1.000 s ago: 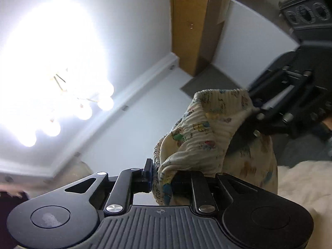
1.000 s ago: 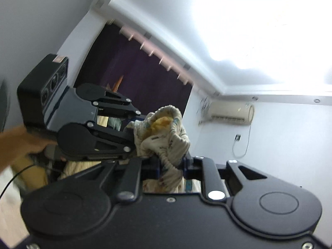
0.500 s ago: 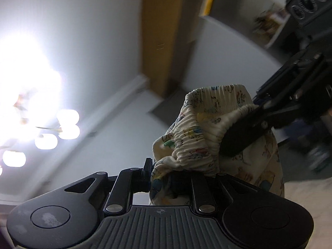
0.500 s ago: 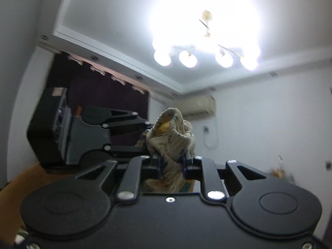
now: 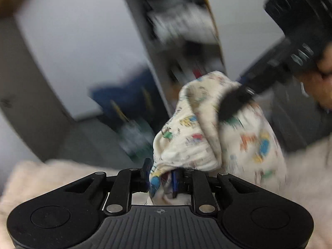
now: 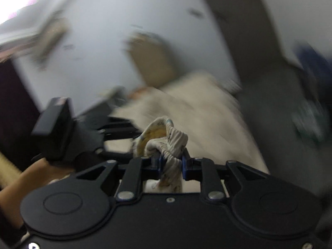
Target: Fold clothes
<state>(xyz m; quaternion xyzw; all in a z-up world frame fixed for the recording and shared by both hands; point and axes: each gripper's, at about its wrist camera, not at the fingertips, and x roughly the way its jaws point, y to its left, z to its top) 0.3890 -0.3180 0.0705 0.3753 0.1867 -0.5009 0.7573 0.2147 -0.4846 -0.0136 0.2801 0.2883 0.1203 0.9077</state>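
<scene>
Both claws, left (image 5: 160, 177) and right (image 6: 170, 164), clamped on printed garment's (image 5: 209, 137) bunched edge.

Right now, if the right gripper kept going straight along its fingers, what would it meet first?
The right gripper is shut on the printed garment. Straight ahead lies the cream bedding, probably the first thing met, though blur leaves depth unclear; the left gripper sits off-line.
</scene>
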